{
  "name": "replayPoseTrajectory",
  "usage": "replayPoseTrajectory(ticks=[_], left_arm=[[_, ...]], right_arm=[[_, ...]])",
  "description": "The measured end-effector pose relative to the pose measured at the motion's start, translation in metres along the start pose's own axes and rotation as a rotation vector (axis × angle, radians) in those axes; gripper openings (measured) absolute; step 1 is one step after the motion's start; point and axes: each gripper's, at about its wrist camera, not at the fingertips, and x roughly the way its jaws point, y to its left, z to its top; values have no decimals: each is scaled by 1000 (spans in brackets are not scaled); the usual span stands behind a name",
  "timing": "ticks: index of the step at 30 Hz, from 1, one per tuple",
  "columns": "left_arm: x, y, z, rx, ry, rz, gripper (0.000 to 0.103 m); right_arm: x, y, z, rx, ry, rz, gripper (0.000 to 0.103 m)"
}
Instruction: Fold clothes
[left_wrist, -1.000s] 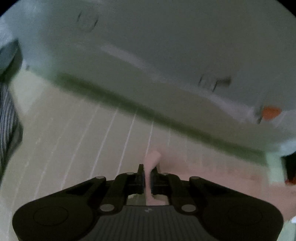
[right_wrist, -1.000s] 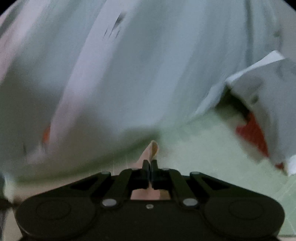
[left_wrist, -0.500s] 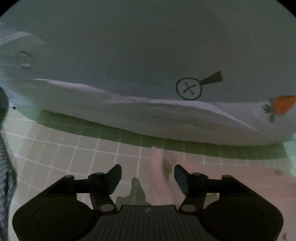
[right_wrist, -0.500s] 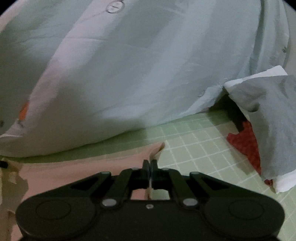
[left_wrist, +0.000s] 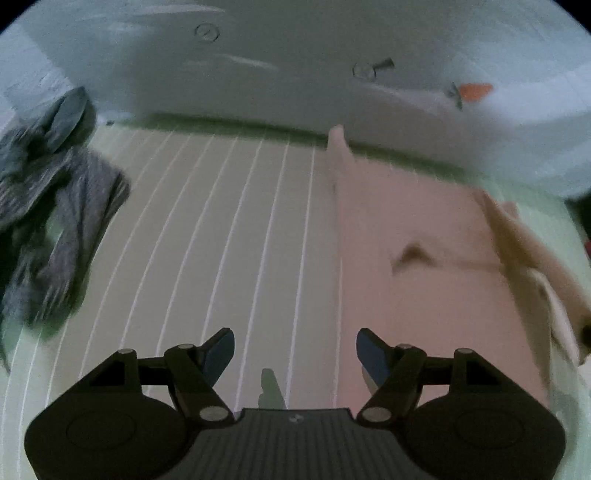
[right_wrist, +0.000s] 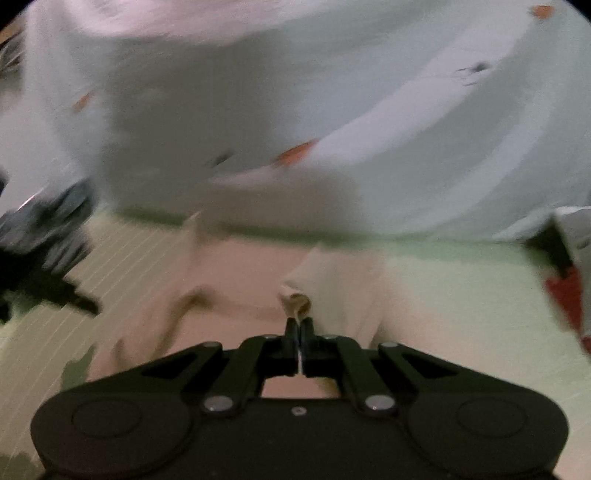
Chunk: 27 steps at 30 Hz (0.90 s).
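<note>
A pale pink garment (left_wrist: 417, 258) lies flat on the green grid mat (left_wrist: 207, 229), to the right in the left wrist view. My left gripper (left_wrist: 295, 350) is open and empty, just above the mat at the garment's left edge. In the right wrist view the pink garment (right_wrist: 236, 280) lies below, and my right gripper (right_wrist: 299, 325) is shut on a bunched fold of it (right_wrist: 297, 302), lifting that edge slightly.
A large white printed cloth (left_wrist: 332, 74) with orange carrot marks lies along the back of the mat. A dark grey striped garment (left_wrist: 48, 206) is heaped at the left. A grey and red cloth (right_wrist: 569, 280) sits at the right edge.
My left gripper opened and let go of the pink garment, then drew back. My right gripper stayed shut on the garment and moved; the garment now lies spread on the mat.
</note>
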Motion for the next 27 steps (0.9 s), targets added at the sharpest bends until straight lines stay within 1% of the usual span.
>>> replayPoseTrajectory(ticks=[3,6,8,9,10,11,12,14,15,17,20,21,23,25,27], left_arm=[[-14,1,-24,24,11,-2,74],[-22,-1,-39,48,26,-7,74],[-26,-6,-48,72,29,-11,74],[-29,-9,-53,83,30,-13,74],[-31,-11,-56,94,30,-17,74],[-32,-15,-58,102,30,-24,74],[-33,-19,-60,109,30,-34,74],[-35,-27,-63,123,30,-57,74],[-36,-32,-65,130,29,-71,74],[-35,-45,-67,145,32,-102,74],[-29,-65,-70,172,45,-149,71],[-26,-74,-72,181,54,-167,66],[-17,-88,-76,196,75,-198,60],[-5,-100,-81,196,107,-209,56],[7,-110,-84,188,143,-221,42]], right_arm=[[-11,31,-30,3,67,58,2],[-20,57,-59,22,137,108,2],[-27,62,-68,32,163,105,3],[-32,60,-69,57,155,95,14],[-37,58,-70,81,147,84,22],[-43,56,-71,106,139,74,40],[-47,53,-72,134,131,63,54],[-54,40,-74,226,114,36,63],[-55,34,-75,260,114,21,72],[-57,22,-79,307,124,-23,78],[-56,7,-87,349,157,-67,79],[-57,3,-90,361,163,-76,80],[-58,-6,-97,381,177,-90,80],[-60,-14,-103,392,191,-98,80],[-63,-21,-108,399,204,-106,80]])
